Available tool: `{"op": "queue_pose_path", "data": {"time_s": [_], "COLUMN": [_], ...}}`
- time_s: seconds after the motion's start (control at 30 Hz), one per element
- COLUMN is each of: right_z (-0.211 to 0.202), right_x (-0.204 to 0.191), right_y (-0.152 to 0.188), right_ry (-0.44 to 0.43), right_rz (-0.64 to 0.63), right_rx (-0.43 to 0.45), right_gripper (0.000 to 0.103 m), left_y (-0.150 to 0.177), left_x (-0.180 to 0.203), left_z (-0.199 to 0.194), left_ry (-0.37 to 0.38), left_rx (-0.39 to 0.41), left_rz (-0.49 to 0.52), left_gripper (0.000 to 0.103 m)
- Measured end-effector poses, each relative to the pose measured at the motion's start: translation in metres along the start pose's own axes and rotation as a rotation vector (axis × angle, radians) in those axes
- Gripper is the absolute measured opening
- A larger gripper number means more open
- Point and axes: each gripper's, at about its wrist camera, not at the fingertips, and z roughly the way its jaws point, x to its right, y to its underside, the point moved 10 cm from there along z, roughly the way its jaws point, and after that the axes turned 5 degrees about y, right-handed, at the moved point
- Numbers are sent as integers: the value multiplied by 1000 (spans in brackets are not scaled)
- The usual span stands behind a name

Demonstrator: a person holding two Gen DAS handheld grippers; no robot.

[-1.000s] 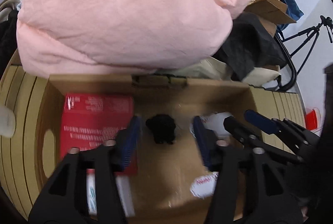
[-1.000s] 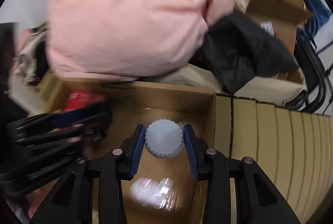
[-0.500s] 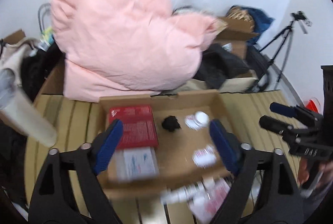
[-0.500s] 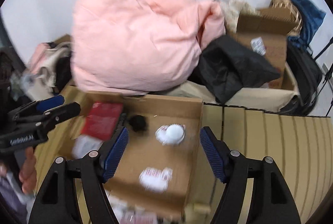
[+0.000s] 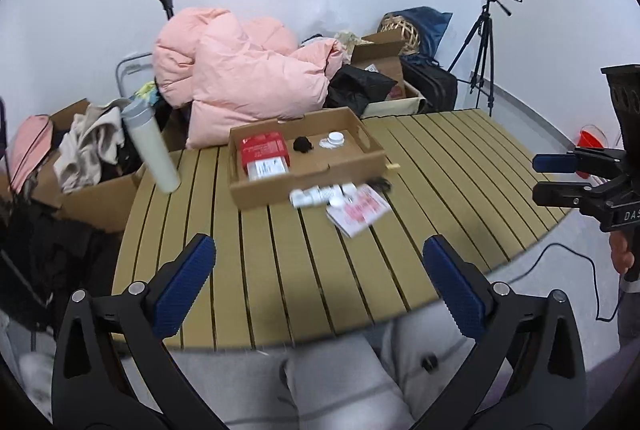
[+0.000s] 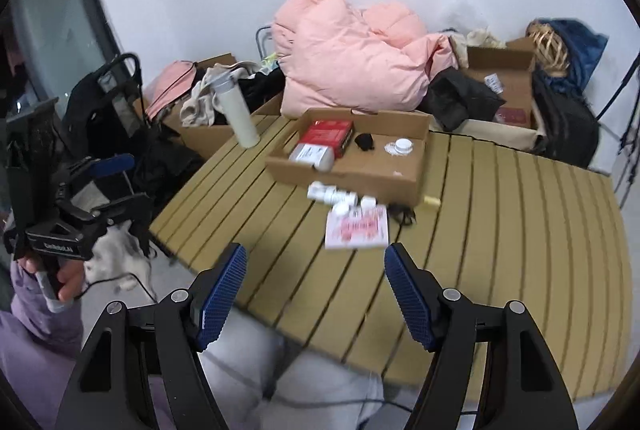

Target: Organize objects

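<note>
Both of mine released & empty: left gripper (image 5: 318,272), right gripper (image 6: 314,280), low in frame. Cardboard box (image 5: 280,190) mid-frame holds red pack (image 5: 262,146) & white cap (image 5: 335,138). Bottles (image 5: 320,195) + pamphlet (image 5: 358,212) sit just outside, below it. I'd judge btwn picks; next needs reach fwd, close on a bottle.

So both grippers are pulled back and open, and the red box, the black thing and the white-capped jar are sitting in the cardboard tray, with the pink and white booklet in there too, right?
Not quite. The pink and white booklet lies outside the cardboard tray, on the slatted table in front of it, as the right wrist view shows. The rest holds: red box, black thing and white-capped jar are in the tray, and both the left gripper and right gripper have open jaws.
</note>
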Motion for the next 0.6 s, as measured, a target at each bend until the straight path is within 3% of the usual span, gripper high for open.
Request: {"op": "queue_pose_path", "data": {"time_s": [0.07, 0.2, 0.33, 0.47, 0.6], "right_z": [-18, -43, -54, -63, -65], "right_x": [-12, -35, -47, -50, -53], "right_y": [23, 76, 102, 108, 114], "right_ry": [-18, -23, -9, 28, -7], "right_rz": [-2, -22, -39, -58, -62], "right_rx": [-5, -29, -21, 3, 2], "right_gripper": [75, 75, 75, 75, 75], "left_y": [16, 46, 52, 50, 49], "left_x": [7, 24, 28, 37, 43], "left_z": [-16, -44, -51, -60, -63], "left_ry": [25, 150, 111, 131, 127], "left_rx": [4, -5, -14, 5, 17], "left_rz": [-23, -98, -97, -110, -94], "left_gripper": [103, 103, 103, 103, 103]}}
